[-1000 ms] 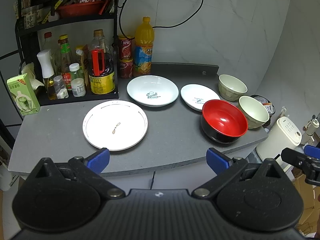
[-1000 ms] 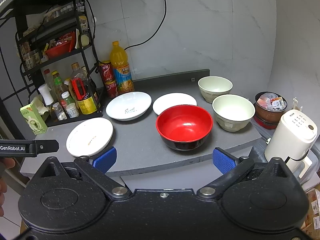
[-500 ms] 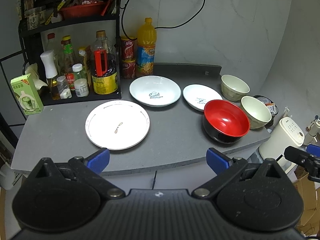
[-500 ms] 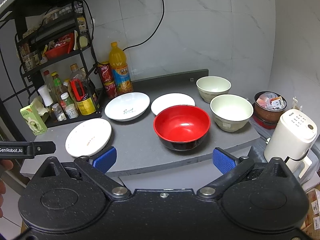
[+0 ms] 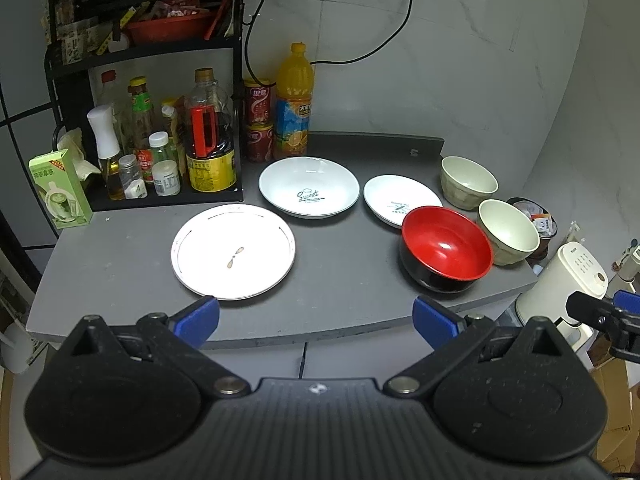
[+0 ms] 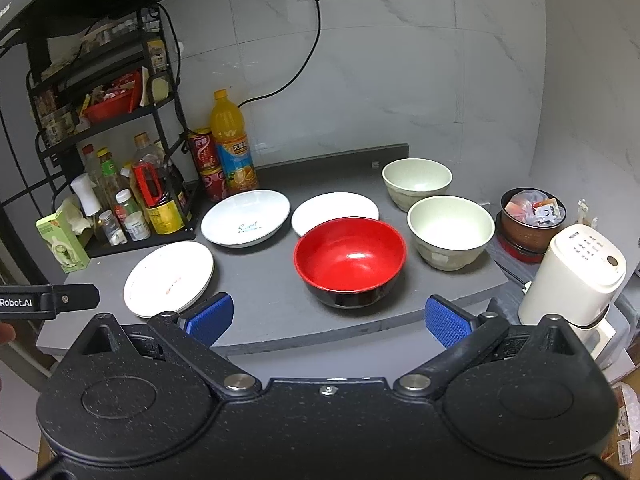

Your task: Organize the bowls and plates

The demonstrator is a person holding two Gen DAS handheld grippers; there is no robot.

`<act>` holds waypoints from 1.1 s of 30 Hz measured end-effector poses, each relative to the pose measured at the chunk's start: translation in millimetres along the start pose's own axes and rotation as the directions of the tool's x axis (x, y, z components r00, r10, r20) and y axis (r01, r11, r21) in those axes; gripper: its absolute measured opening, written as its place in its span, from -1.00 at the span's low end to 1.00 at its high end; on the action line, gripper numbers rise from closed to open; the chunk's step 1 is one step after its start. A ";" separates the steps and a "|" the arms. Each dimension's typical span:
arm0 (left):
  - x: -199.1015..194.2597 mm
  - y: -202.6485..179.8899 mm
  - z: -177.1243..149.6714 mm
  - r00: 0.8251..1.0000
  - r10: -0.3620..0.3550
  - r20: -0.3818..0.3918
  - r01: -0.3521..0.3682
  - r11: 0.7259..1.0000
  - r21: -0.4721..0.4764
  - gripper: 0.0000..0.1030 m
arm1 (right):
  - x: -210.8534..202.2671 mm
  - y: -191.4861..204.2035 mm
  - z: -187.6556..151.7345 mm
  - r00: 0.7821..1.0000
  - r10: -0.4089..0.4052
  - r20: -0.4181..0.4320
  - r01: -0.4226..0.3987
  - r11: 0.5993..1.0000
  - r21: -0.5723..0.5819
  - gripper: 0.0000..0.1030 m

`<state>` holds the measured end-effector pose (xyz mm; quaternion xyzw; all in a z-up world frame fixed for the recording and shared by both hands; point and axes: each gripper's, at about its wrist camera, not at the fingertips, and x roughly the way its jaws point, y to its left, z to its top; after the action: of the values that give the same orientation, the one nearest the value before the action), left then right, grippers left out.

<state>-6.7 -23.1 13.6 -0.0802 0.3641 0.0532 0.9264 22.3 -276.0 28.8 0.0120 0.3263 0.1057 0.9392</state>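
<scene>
1. Left wrist view: left gripper [image 5: 316, 320] held short of the grey counter [image 5: 120, 264] front edge, blue pads spread wide, nothing between them.
2. Flat white plate [image 5: 233, 251] sits on the counter's left part, nearest the gripper; small brown mark at its centre.
3. Deep white plate with "Sweet" print [image 5: 309, 186] behind it, towards the wall; small white plate [image 5: 398, 197] just to its right.
4. Red-and-black bowl [image 5: 446, 248] at the right front, its rim hiding part of the small white plate's edge; contact unclear.
5. Two cream bowls: front cream bowl [image 5: 508, 232] just right of the red one, rear cream bowl [image 5: 469, 181] behind, near the wall.
6. Black rack [image 5: 236, 80] with condiment bottles at left rear; orange juice bottle [image 5: 295, 100] and red cans [image 5: 258, 120] beside it.
7. White kettle [image 5: 560, 288] off the counter's right end; tip of the right gripper [image 5: 600, 312] shows at the right edge.
8. Right wrist view: right gripper [image 6: 326, 320] also short of the counter edge, fingers wide apart, empty.
9. Red-and-black bowl [image 6: 350, 265] directly ahead, between the pads' lines; front cream bowl [image 6: 450, 232] to its right, apart.
10. Flat white plate [image 6: 168, 278] at left front; left gripper's tip [image 6: 52, 300] at the left edge.
</scene>
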 end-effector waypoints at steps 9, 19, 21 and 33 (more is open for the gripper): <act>11.2 -15.2 6.1 1.000 -0.004 -0.016 0.004 1.000 0.013 0.98 | 6.5 -22.7 -0.4 0.999 -0.035 -0.013 0.036 0.998 0.043 1.00; 52.8 -40.7 29.4 0.999 -0.032 -0.036 0.033 0.999 0.037 0.98 | 33.8 -46.3 3.3 0.998 -0.044 -0.052 0.049 0.995 0.086 1.00; 63.1 -45.3 34.4 0.998 -0.046 -0.034 0.047 0.998 0.042 0.98 | 41.6 -49.7 5.8 0.997 -0.052 -0.063 0.058 0.994 0.091 1.00; 150.8 -85.1 81.2 0.986 -0.103 -0.130 0.116 0.988 0.098 0.97 | 97.7 -81.9 33.3 0.989 -0.099 -0.106 0.115 0.982 0.152 1.00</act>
<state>170.7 -85.4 -21.5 -0.0545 0.4183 -0.0221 0.9064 133.1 -334.3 -12.1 0.0634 0.3794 0.0294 0.9226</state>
